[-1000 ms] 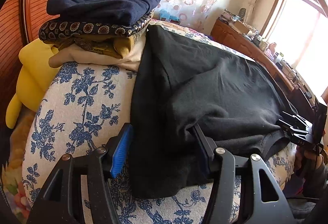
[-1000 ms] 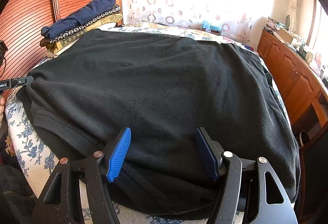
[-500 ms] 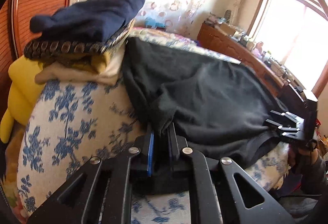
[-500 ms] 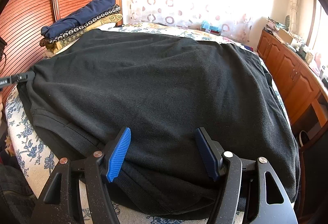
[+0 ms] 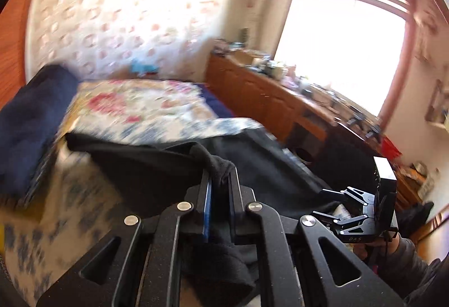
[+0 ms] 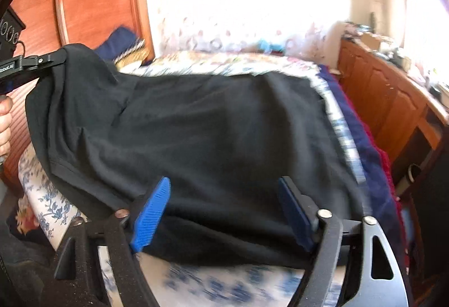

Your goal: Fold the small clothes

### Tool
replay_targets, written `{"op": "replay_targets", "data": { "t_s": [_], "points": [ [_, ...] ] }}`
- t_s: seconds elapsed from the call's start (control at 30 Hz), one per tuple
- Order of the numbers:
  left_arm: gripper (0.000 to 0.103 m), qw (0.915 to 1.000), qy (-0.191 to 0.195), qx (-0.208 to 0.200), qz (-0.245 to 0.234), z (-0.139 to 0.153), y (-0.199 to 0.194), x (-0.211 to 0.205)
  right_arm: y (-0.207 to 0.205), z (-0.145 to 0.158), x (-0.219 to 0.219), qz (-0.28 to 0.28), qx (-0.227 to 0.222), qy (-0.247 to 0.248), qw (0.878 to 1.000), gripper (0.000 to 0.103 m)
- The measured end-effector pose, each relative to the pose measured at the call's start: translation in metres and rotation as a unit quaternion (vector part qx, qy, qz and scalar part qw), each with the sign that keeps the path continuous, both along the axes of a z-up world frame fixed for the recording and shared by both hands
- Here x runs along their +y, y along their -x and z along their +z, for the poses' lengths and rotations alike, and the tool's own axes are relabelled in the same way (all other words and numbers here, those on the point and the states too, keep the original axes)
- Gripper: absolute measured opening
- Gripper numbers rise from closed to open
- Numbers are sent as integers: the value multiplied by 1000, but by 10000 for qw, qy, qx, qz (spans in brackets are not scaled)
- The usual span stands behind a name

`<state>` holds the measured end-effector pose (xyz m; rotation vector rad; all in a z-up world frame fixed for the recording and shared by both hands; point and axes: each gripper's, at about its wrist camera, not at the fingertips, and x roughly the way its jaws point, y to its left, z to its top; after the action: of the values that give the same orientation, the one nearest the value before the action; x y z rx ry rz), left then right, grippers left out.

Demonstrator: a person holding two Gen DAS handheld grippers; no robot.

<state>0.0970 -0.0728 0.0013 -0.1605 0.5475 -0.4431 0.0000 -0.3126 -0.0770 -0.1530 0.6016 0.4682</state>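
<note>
Left wrist view: my left claw is clamped on a bunch of the black shirt, lifted off the floral bed. My right claw shows at lower right.

Right wrist view: my right claw has just been opening; its blue pads stand wide over the shirt's near hem without pinching it. At upper left my left claw holds a shirt corner up; the rest lies on the bed.

floral bedspread, wooden dresser, bright window
</note>
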Motion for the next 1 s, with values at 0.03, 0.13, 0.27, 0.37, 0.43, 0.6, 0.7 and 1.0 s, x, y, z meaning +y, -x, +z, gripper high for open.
{"op": "replay_targets", "data": {
  "t_s": [0.03,0.13,0.27,0.37,0.43,0.6,0.7,1.0],
  "points": [
    [10,9999,-6,-30,-110,5,-4,-9,3,5,-12,-79,-59,-34,9999,73],
    [10,9985,-37,-112,-526,21,-21,-45,9,13,-37,-255,-152,-129,9995,67],
    [10,9946,-68,-22,-1038,34,-42,-89,18,21,-65,-501,-296,-270,9979,59],
    [10,9907,-90,65,-1354,39,-53,-117,26,22,-78,-633,-370,-370,9966,58],
    [10,9881,-56,107,-1535,42,-59,-134,30,22,-84,-701,-397,-406,9959,57],
    [10,9843,-195,101,-1749,43,-57,-164,42,20,-84,-735,-420,-419,9955,57],
    [12,9838,-511,154,-1709,37,-57,-172,45,20,-85,-763,-404,-429,9953,57],
    [78,9896,-669,-82,-1275,32,-46,-133,40,28,-84,-799,-393,-408,9952,57]
  ]
}}
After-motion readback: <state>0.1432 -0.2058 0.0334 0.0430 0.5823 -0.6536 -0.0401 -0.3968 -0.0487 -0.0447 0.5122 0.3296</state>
